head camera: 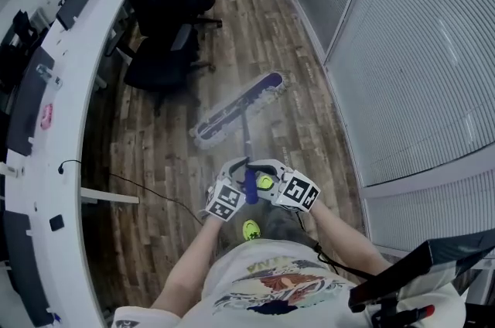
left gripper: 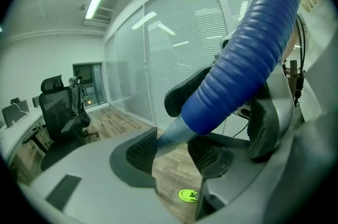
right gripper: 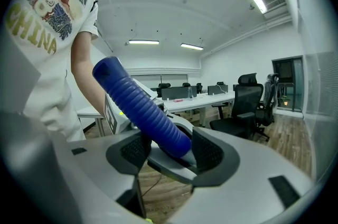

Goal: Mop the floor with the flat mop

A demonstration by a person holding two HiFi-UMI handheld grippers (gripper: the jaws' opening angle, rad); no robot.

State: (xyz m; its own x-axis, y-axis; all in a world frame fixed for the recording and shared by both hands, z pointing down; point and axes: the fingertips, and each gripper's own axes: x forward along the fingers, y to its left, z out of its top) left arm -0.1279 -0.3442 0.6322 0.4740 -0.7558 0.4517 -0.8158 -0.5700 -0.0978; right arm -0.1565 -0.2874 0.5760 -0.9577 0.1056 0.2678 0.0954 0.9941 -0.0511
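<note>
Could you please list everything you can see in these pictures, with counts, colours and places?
Flat mop: one, blue head with pale fringe, flat on the floor ahead.
Mop handle: one, grey shaft with blue ribbed grip, rising to the grippers.
Floor: brown wood planks.
Office chairs: at least two, black, beside the desk.
Desk: one, white, curving along the left.
Monitors: several, dark, on the desk.
Cable: one, black, from desk to floor.
Glass wall: pale blinds, right.
Shoe: one, bright green, below the grippers.
Left hand-held gripper: grey, gripping the mop handle.
Right hand-held gripper: grey, gripping the blue grip.
</note>
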